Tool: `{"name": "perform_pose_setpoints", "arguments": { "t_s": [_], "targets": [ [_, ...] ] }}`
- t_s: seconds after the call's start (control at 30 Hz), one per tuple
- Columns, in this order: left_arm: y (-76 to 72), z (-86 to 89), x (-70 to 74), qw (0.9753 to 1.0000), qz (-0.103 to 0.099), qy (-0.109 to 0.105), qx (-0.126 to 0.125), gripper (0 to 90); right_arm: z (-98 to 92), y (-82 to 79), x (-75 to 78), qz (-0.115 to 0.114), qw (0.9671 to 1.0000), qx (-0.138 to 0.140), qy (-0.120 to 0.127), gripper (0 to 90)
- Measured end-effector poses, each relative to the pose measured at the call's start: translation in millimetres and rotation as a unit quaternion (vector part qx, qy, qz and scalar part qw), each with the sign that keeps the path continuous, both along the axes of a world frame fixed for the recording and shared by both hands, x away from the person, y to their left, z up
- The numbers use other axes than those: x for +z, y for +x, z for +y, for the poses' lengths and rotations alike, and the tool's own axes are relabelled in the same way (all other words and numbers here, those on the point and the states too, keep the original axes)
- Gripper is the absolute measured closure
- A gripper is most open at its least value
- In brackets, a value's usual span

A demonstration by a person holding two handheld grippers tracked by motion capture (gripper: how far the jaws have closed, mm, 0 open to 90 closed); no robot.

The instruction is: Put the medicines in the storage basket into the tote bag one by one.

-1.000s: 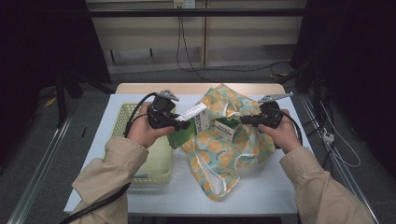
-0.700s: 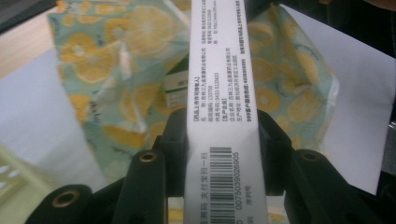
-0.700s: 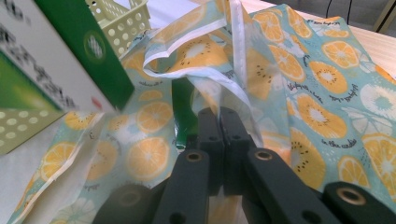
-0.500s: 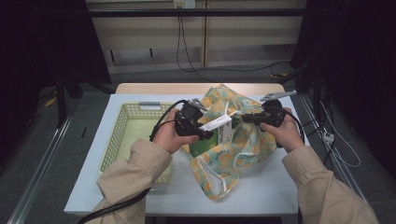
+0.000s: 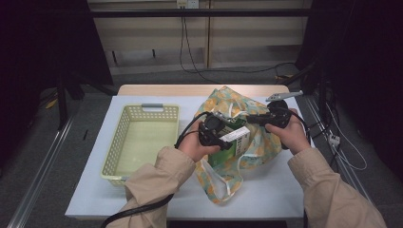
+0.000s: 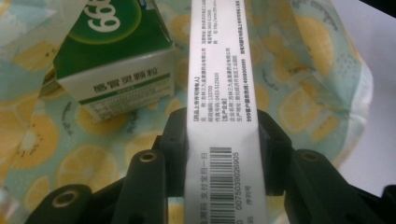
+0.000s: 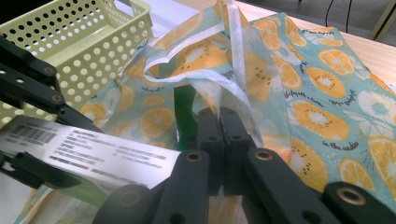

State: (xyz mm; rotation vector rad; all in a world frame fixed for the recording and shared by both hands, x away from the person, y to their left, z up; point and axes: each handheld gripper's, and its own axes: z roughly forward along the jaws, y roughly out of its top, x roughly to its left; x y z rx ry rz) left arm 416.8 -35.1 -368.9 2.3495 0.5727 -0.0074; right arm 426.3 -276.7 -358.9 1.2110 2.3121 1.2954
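A lemon-print bag [image 5: 227, 98] lies on the white table, right of centre. My left gripper [image 5: 227, 135] is shut on a narrow white-and-green box [image 5: 236, 138] and holds it over the bag's mouth. In the left gripper view the jaws clamp the box's barcode face [image 6: 222, 93], and a second green box [image 6: 112, 56] lies inside the bag [image 6: 299, 93]. My right gripper [image 5: 250, 118] is shut on the bag's upper edge; in the right gripper view its jaws [image 7: 220, 126] pinch the bag's pale hem [image 7: 233, 60] and lift it.
A pale yellow perforated basket [image 5: 142, 107] stands on the table's left half and looks empty. It also appears at the upper left of the right gripper view [image 7: 79, 42]. Cables trail from both grippers off the table's front and right edges.
My left gripper has carried the box rightward from above the basket to above the bag's mouth. The right gripper stayed shut on the bag's edge.
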Motion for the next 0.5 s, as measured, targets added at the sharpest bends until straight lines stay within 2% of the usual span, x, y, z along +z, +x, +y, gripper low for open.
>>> {"name": "perform_pose_setpoints", "arguments": {
  "t_s": [0.13, 0.2, 0.33, 0.4, 0.43, 0.47, 0.5],
  "targets": [
    [3.3, -9.7, -2.8, 1.0000, -0.004, 0.001, 0.005, 62.6, -0.9, 0.5, -0.3, 0.000, 1.0000, -0.002, 0.000, 89.6],
    [3.6, -15.5, -2.4, 0.9999, -0.014, 0.009, 0.000, 62.6, -1.0, 0.6, 0.2, -0.001, 1.0000, -0.002, 0.000, 89.6],
    [4.8, -26.7, -4.0, 0.9998, -0.019, 0.005, 0.000, 62.6, -2.0, 1.2, 1.5, -0.002, 1.0000, -0.002, 0.001, 89.6],
    [7.0, -31.3, -6.0, 0.9995, -0.028, 0.013, 0.001, 62.6, -2.9, 1.6, 1.6, -0.001, 1.0000, -0.004, 0.002, 89.6],
    [7.7, -34.0, -8.5, 0.9997, -0.024, 0.006, 0.008, 62.6, -3.3, 2.1, 1.4, -0.001, 1.0000, -0.004, 0.000, 89.6],
    [9.7, -35.3, -10.2, 0.9996, -0.026, 0.012, 0.004, 62.6, -3.7, 2.2, 1.4, -0.001, 1.0000, -0.004, -0.001, 89.6],
    [10.5, -37.6, -12.1, 0.9995, -0.026, 0.011, 0.010, 62.6, -4.0, 2.1, 1.6, -0.002, 1.0000, -0.005, 0.000, 89.6]
  ]
}}
